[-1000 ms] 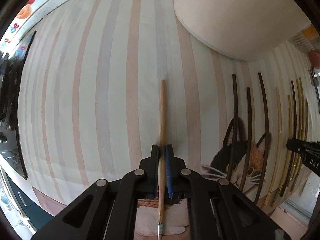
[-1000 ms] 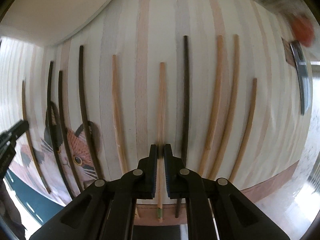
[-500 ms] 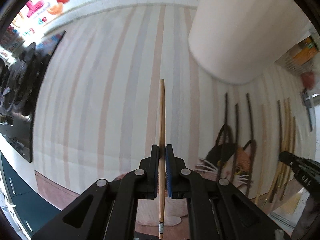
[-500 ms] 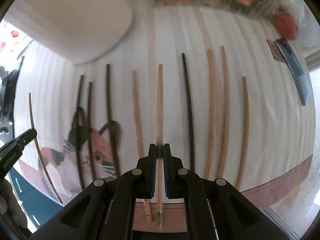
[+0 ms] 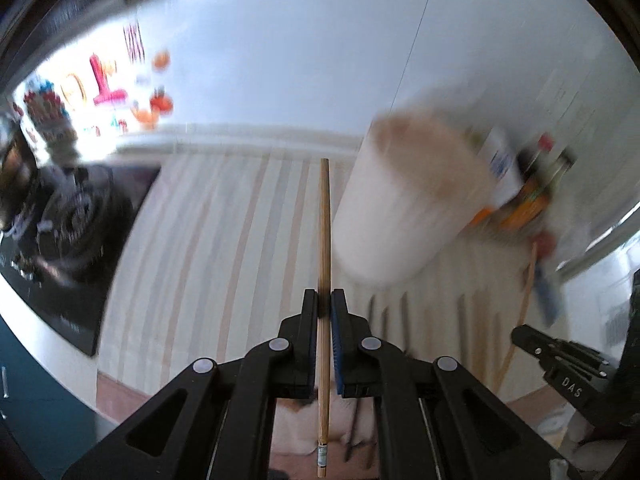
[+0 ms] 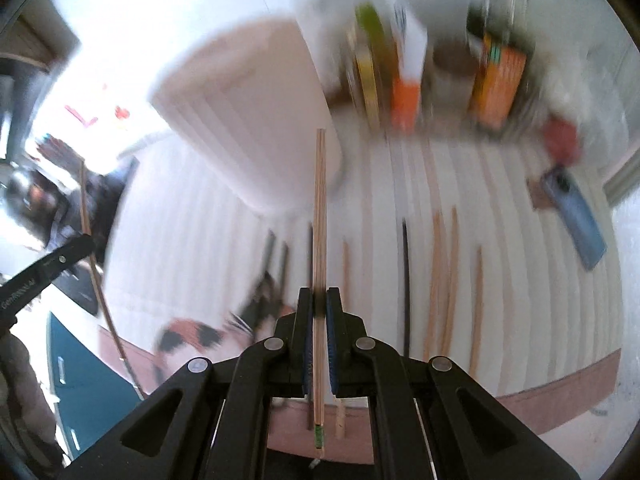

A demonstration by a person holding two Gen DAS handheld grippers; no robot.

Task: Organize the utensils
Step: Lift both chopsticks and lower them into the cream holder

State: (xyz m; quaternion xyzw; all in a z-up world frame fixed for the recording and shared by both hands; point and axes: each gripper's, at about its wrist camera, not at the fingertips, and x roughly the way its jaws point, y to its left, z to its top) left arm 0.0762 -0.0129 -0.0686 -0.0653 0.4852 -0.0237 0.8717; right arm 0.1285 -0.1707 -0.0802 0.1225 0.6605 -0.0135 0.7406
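1. The left gripper [image 5: 324, 300] is clenched on a pale chopstick [image 5: 325, 232], pads pinching it low on its length. Most of the stick juts past the jaws toward 12 o'clock, so a bump at the far end could lever it askew or out of the pinch.

2. The right gripper [image 6: 319, 298] is likewise clamped on a second chopstick [image 6: 320, 208], held the same way, its green-banded end behind the jaws at 6 o'clock. The same long overhang gives the same risk of twisting.

3. The white cup [image 5: 404, 208] stands at about 1 o'clock in the left view and 11 o'clock in the right view. It looks like the holder for the sticks. Its mouth is blurred, so aim is hard to judge; a tip that meets the rim instead of the opening could tilt or shove the cup.

4. Both sticks heading for one mouth could cross, and the grippers could knock each other; the right one already shows at 4 o'clock in the left view.

5. More chopsticks [image 6: 440, 280] lie in a row on the striped mat [image 5: 208, 240], from 6 to 4 o'clock in the right view. A dropped stick would scatter that row.

6. Bottles [image 6: 496, 84] crowd behind the cup at 1 o'clock, and a phone [image 6: 576, 220] lies at 3 o'clock; a wide swing could hit either.
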